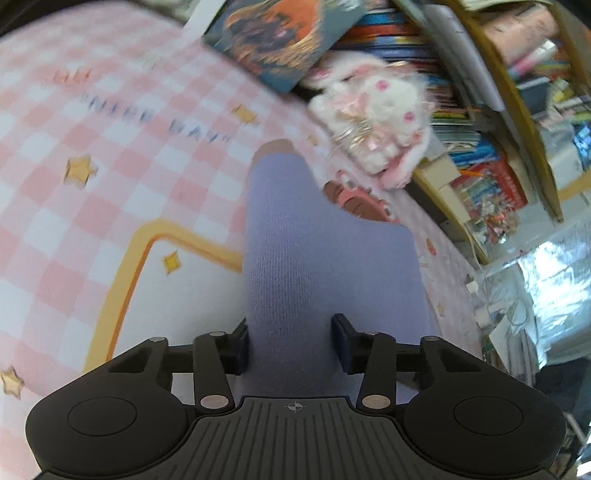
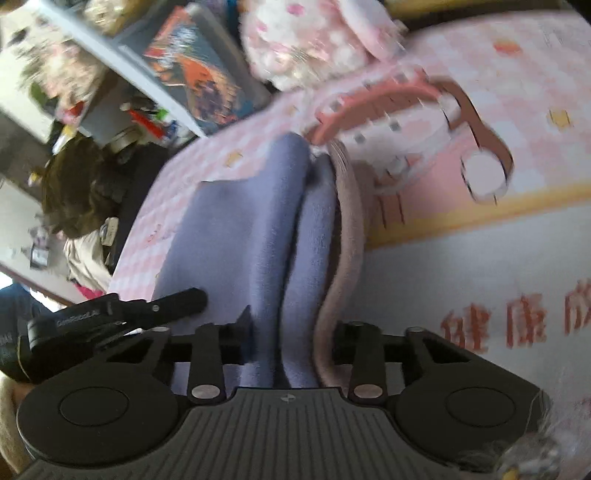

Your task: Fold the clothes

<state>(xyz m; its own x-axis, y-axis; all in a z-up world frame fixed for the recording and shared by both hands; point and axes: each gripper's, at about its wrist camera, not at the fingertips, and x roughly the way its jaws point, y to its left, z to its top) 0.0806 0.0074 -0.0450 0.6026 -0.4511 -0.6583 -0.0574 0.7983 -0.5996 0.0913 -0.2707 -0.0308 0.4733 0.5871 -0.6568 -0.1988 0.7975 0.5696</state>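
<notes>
**A:** Where was the garment at that moment?

**B:** The lavender knit garment (image 1: pixel 314 258) lay on the pink checked blanket (image 1: pixel 110 166), stretched away from both grippers toward the white plush toy (image 1: pixel 373 110). In the left wrist view it ran as one smooth band, its far end stopping short of the plush toy.

**A:** And the left gripper (image 1: pixel 291 336)?

**B:** Its jaws were clamped on the near end of the lavender knit garment, the cloth filling the gap between them from side to side.

**A:** The right gripper (image 2: pixel 293 336)?

**B:** Its jaws were clamped too, on a bunched part of the same garment (image 2: pixel 266 229). There the cloth stood in two or three folds, and a pinkish-beige edge (image 2: pixel 347 221) ran along the side of the folds farther from the other gripper; that edge also passed between the jaws.

**A:** Could either gripper be seen from the other camera?

**B:** Yes, the left gripper (image 2: pixel 110 314) showed in the right wrist view, just beside the garment's flat part. Its fingertips were hidden there.

**A:** What else stood near the plush toy?

**B:** A picture book (image 1: pixel 280 33) leaned just beside it, and crowded bookshelves (image 1: pixel 498 129) rose behind it. The frames were blurred, so finer detail was unclear.
</notes>
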